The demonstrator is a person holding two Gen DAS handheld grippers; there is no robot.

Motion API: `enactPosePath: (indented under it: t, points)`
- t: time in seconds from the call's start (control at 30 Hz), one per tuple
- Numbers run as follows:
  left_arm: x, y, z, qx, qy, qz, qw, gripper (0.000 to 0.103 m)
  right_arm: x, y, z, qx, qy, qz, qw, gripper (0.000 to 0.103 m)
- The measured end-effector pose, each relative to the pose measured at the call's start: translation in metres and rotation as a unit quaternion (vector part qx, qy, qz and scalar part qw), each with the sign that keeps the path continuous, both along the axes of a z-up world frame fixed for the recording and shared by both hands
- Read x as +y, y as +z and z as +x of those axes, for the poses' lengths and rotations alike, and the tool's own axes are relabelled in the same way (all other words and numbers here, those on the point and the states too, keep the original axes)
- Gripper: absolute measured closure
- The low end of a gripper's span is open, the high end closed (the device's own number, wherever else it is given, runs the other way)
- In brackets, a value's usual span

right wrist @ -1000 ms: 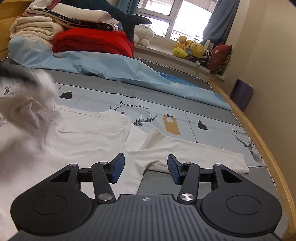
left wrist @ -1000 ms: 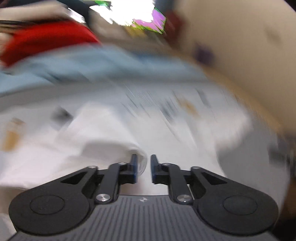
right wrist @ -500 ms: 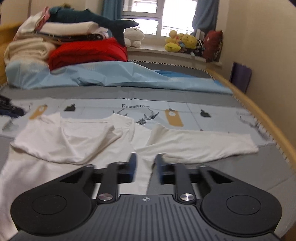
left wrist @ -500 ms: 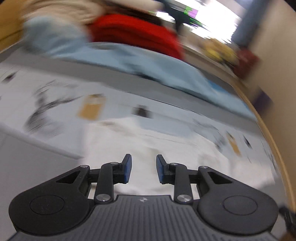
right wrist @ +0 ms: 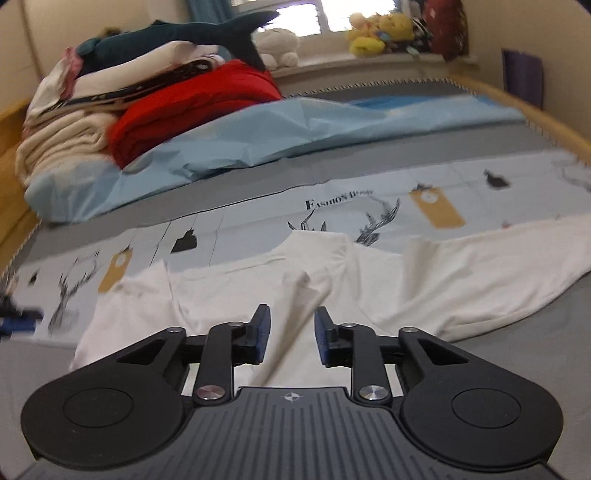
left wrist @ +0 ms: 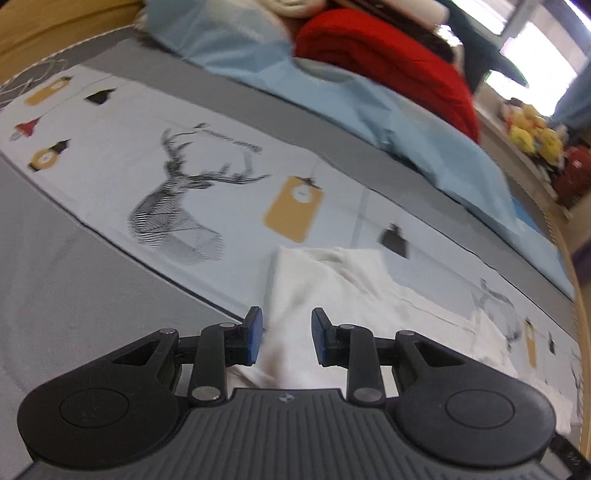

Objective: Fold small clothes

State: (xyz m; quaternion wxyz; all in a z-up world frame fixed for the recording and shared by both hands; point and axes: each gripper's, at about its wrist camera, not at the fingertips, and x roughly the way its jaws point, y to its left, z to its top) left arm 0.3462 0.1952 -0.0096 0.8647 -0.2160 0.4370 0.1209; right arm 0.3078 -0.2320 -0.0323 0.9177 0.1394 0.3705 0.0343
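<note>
A white long-sleeved top [right wrist: 258, 284] lies spread on the printed bed sheet. Its left sleeve is folded across the body and its right sleeve [right wrist: 498, 266] stretches out to the right. My right gripper [right wrist: 291, 336] hovers over the middle of the top, open, with a fold ridge of cloth between the jaws but not pinched. My left gripper [left wrist: 286, 339] is open above the left edge of the top [left wrist: 332, 288], with nothing held.
A grey sheet with deer prints [left wrist: 177, 206] covers the bed. A light blue cover [right wrist: 258, 136] lies bunched behind, with a red blanket [right wrist: 192, 107], folded bedding and a plush shark [right wrist: 192, 33] stacked at the head. A wooden bed rail [right wrist: 535, 122] runs along the right.
The left gripper let go of the sleeve, which now lies folded over the body, then swung left and opened wider. The right gripper narrowed, reopened part-way and moved over the shirt's middle.
</note>
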Motion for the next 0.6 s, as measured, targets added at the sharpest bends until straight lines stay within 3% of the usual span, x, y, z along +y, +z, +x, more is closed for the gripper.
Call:
enactPosePath:
  t: [0.1, 0.23, 0.4, 0.43, 0.47, 0.5, 0.6]
  points:
    - [0.013, -0.005, 0.000, 0.005, 0.015, -0.002, 0.9999, 0.072, 0.005, -0.024, 0.027, 0.023, -0.020, 0.007, 1.000, 0.073]
    - [0.018, -0.006, 0.001, 0.008, 0.012, 0.005, 0.9999, 0.071, 0.006, -0.054, 0.061, 0.051, -0.034, 0.047, 0.997, 0.058]
    - [0.022, -0.010, 0.005, 0.018, 0.021, 0.009, 0.9996, 0.071, 0.014, -0.075, 0.087, 0.067, -0.044, 0.046, 0.996, 0.059]
    - [0.022, -0.011, 0.006, 0.019, 0.022, 0.010, 0.9995, 0.071, 0.016, -0.076, 0.090, 0.068, -0.039, 0.043, 0.996, 0.070]
    - [0.022, -0.011, 0.007, 0.019, 0.023, 0.012, 0.9995, 0.071, 0.017, -0.076, 0.093, 0.067, -0.036, 0.041, 0.996, 0.088]
    - [0.021, -0.011, 0.008, 0.020, 0.023, 0.015, 0.9994, 0.071, 0.018, -0.073, 0.095, 0.059, -0.036, 0.039, 0.997, 0.095]
    - [0.017, -0.011, 0.009, 0.021, 0.020, 0.023, 0.9993, 0.071, 0.017, -0.044, 0.092, 0.002, -0.029, 0.040, 0.999, 0.099]
